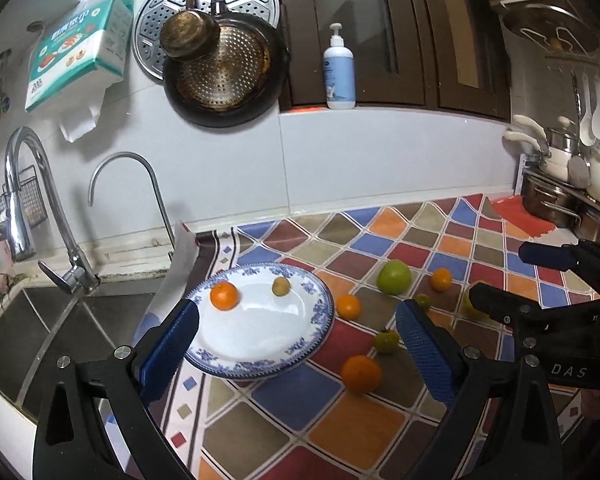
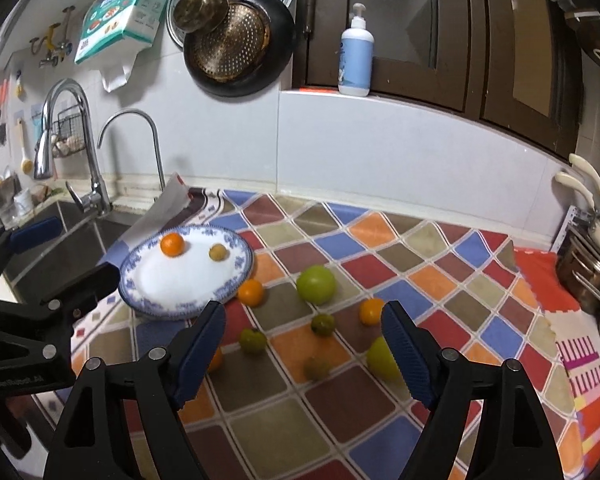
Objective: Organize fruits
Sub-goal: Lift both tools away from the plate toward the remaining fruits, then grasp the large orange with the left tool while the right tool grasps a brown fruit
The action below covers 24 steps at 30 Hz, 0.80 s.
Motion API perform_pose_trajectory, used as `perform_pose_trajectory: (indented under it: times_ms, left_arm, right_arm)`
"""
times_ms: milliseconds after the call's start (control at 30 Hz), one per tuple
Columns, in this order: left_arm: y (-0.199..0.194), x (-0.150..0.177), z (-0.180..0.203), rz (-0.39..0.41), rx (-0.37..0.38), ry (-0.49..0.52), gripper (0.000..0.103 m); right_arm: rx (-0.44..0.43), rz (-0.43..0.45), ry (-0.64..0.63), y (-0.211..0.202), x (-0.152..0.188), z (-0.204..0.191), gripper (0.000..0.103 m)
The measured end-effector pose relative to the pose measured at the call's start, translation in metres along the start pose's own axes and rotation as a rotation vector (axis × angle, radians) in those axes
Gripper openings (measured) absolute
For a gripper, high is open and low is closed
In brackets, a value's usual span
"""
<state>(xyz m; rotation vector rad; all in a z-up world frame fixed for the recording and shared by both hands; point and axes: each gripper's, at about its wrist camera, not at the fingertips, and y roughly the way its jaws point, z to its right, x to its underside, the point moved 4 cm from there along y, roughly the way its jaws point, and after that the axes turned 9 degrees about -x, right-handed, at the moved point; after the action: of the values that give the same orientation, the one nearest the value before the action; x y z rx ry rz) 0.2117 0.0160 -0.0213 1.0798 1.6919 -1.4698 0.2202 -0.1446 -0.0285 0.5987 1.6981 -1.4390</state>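
Left wrist view: our left gripper (image 1: pixel 296 338) is hovering with jaws wide, empty, over the plate (image 1: pixel 220 358); nearest loose orange (image 1: pixel 361 374) is lying just right of the plate.

Right wrist view: our right gripper (image 2: pixel 304 350) is gaping too, empty; a small green fruit (image 2: pixel 317 367) is sitting dead ahead between its jaws, well right of the plate.

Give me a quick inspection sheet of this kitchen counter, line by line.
Surface: checkered cloth covers the counter, lying flat.
Job's things: plate holds an orange and a small yellowish fruit; big green fruit, three more oranges and several small green fruits lie loose on the cloth.
Clutter: nothing seen.
Grippers: left tongs and right tongs both open, empty, above the cloth.
Cables: nothing seen.
Surroundings: sink left, pans on the wall, pump bottle on the ledge.
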Motion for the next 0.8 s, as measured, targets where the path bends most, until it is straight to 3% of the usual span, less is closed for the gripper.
perform_pose_trajectory:
  times_ms: [533, 800]
  left_arm:
    - [0.036, 0.048, 0.034, -0.140, 0.027, 0.104, 0.100]
    - [0.061, 0.062, 0.046, -0.201, 0.055, 0.152, 0.099]
  right_arm:
    - [-0.002, -0.140, -0.009, 0.027, 0.047, 0.017, 0.079]
    - [-0.034, -0.202, -0.006, 0.050, 0.059, 0.023, 0.070]
